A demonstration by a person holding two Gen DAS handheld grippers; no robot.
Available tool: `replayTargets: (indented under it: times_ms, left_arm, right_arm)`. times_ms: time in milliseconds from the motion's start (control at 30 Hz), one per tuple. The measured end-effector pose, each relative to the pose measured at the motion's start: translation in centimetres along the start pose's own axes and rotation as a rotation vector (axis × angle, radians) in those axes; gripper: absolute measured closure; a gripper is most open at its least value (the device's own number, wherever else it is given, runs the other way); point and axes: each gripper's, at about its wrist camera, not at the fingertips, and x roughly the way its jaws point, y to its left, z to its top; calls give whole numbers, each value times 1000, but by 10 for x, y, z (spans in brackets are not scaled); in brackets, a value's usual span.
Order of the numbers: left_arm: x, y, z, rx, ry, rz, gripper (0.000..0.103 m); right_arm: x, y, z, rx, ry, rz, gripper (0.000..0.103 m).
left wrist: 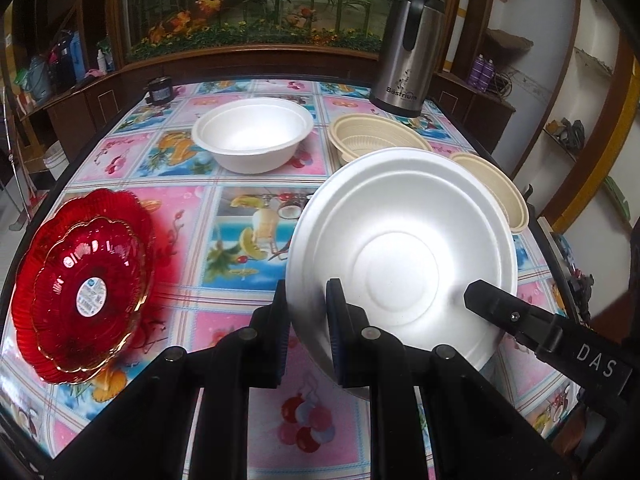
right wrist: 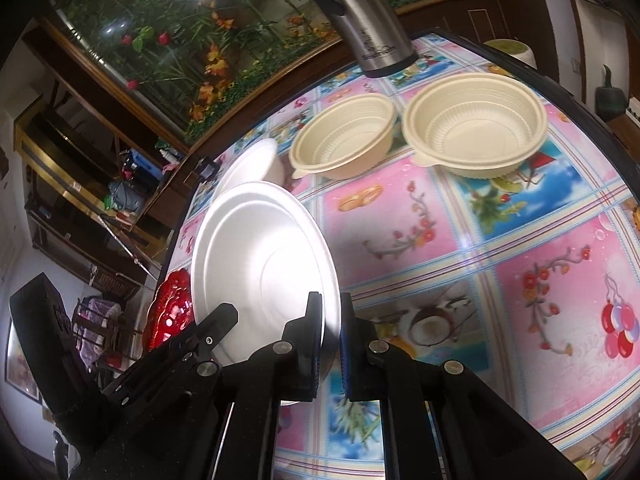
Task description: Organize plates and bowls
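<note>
pinching the rim of a white foam bowl (left wrist: 404, 256) from two sides, both grippers hold it tilted above the tablecloth (left wrist: 224, 316), its smooth matte hollow with faint concentric rings turned toward the left wrist camera. the left gripper (left wrist: 306, 328) has its blue-padded fingers pressed nearly together on the bowl's left rim, one pad inside and one outside. the right gripper (right wrist: 331, 344) clamps the opposite rim the same way, narrow gap filled by the thin foam wall; its black arm marked "das" enters the left view low on the right.

the cloth is glossy plastic, printed in pink and blue squares with fruit and cocktails. near the table's left edge lies a stack of red glass plates (left wrist: 84, 288), scalloped, ribbed and gold-trimmed, a round sticker in the centre. further back, toward the middle of the far edge, a second white foam bowl (left wrist: 253, 133) sits upright. two cream ribbed plastic bowls (right wrist: 476, 130) stand side by side toward the far right corner, and behind them a brushed steel flask (left wrist: 408, 44) with a black handle.
</note>
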Motion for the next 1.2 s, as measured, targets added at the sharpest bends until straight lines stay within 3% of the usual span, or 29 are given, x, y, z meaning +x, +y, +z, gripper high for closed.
replayTargets:
  times_ms: [700, 1200]
  left_arm:
    - [-41, 94, -10, -149, -65, 86, 89]
    - [-59, 138, -15, -225, -108, 130, 88]
  right_arm:
    - [27, 98, -18, -176, 54, 80, 95]
    - [39, 148, -31, -268, 63, 110, 96]
